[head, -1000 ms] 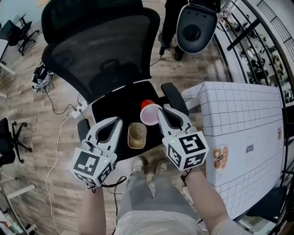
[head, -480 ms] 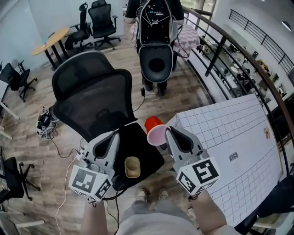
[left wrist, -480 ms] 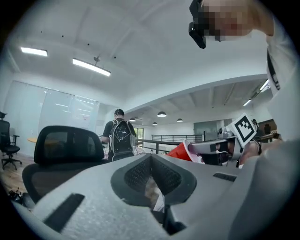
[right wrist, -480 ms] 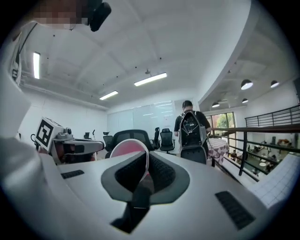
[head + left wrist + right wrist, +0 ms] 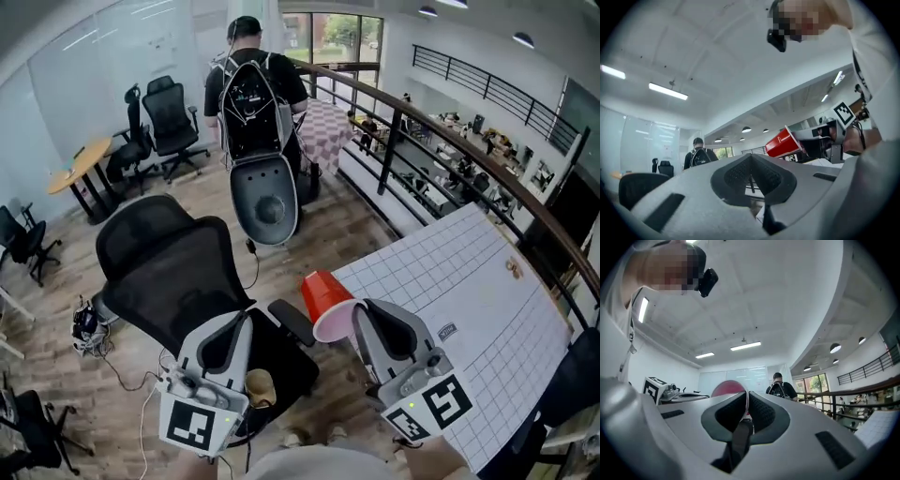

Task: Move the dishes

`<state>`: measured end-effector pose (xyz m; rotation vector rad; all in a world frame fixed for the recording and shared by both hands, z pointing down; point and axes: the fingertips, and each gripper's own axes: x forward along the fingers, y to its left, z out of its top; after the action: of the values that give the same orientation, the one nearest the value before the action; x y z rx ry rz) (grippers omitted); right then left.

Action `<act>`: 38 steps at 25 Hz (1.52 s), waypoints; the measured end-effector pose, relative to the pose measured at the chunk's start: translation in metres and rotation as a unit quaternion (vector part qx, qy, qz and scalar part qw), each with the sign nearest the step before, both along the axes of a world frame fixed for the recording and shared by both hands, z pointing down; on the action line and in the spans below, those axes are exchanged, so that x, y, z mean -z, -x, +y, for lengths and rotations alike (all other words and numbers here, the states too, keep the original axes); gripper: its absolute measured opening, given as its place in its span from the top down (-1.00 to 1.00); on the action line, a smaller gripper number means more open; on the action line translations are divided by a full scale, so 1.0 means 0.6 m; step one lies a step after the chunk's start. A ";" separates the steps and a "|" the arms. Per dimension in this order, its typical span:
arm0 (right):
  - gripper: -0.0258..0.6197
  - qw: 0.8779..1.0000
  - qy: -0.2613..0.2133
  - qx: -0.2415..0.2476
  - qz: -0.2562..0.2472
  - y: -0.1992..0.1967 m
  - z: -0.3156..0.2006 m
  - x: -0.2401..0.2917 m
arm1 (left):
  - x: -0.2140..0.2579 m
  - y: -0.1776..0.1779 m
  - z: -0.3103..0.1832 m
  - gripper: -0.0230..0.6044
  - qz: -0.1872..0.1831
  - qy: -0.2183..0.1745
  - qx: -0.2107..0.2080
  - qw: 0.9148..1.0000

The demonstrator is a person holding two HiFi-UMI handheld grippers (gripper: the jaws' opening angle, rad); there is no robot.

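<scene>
My right gripper (image 5: 361, 314) is shut on the rim of a red plastic cup (image 5: 323, 292), which lies on its side in the air with its base pointing away, near the corner of the white gridded table (image 5: 469, 291). In the right gripper view the cup's pink inside (image 5: 725, 387) shows just behind the shut jaws (image 5: 746, 411). My left gripper (image 5: 244, 321) is shut with nothing seen in it, raised over a black office chair (image 5: 169, 272). A tan paper cup (image 5: 258, 386) stands on that chair's seat, below and apart from the left gripper. The left gripper view shows the red cup (image 5: 780, 143) to its right.
A person with a backpack (image 5: 251, 94) stands ahead beside a grey chair (image 5: 265, 202). A dark railing (image 5: 441, 131) runs behind the table. More office chairs (image 5: 173, 117) and a small round table (image 5: 80, 164) stand at the left on the wooden floor.
Both grippers have risen, the right one carrying the red cup up toward the table corner. The view has tilted up from the chair seat to the room. The tan cup has stayed on the seat.
</scene>
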<state>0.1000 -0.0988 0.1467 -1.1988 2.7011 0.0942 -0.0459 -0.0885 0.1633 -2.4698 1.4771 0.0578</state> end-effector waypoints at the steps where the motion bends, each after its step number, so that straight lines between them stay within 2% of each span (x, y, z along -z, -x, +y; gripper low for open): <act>1: 0.82 1.000 -0.009 -0.008 0.003 -0.015 0.015 0.005 | 0.003 -0.017 0.014 0.88 -0.011 -0.012 -0.008 1.000; 5: 0.82 1.000 0.001 -0.029 -0.003 -0.068 0.051 -0.007 | -0.006 -0.055 0.050 0.88 -0.044 -0.026 -0.021 0.998; 9: 0.82 0.999 0.034 -0.028 -0.024 -0.101 0.050 -0.032 | -0.016 -0.072 0.044 0.88 -0.041 -0.011 -0.032 0.999; 14: 0.82 0.998 0.046 -0.024 -0.019 -0.123 0.046 -0.041 | -0.024 -0.088 0.032 0.88 -0.046 -0.010 -0.034 0.998; 22: 0.82 0.998 0.052 -0.027 0.006 -0.152 0.024 -0.053 | -0.072 -0.115 0.002 0.88 -0.054 0.037 -0.045 0.997; 29: 0.82 0.989 0.107 -0.017 0.097 -0.182 -0.049 -0.114 | -0.125 -0.171 -0.055 0.88 -0.053 0.081 -0.059 0.994; 32: 0.82 0.981 0.134 -0.025 0.135 -0.203 -0.095 -0.151 | -0.145 -0.206 -0.088 0.88 -0.061 0.084 -0.061 0.993; 38: 0.82 0.959 0.212 -0.028 0.186 -0.208 -0.163 -0.278 | -0.224 -0.230 -0.140 0.88 -0.037 0.128 -0.074 0.988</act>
<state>0.2249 -0.1969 0.3138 -1.5033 3.1210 -0.2982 0.0918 -0.1722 0.2976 -2.7473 1.3411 -0.2063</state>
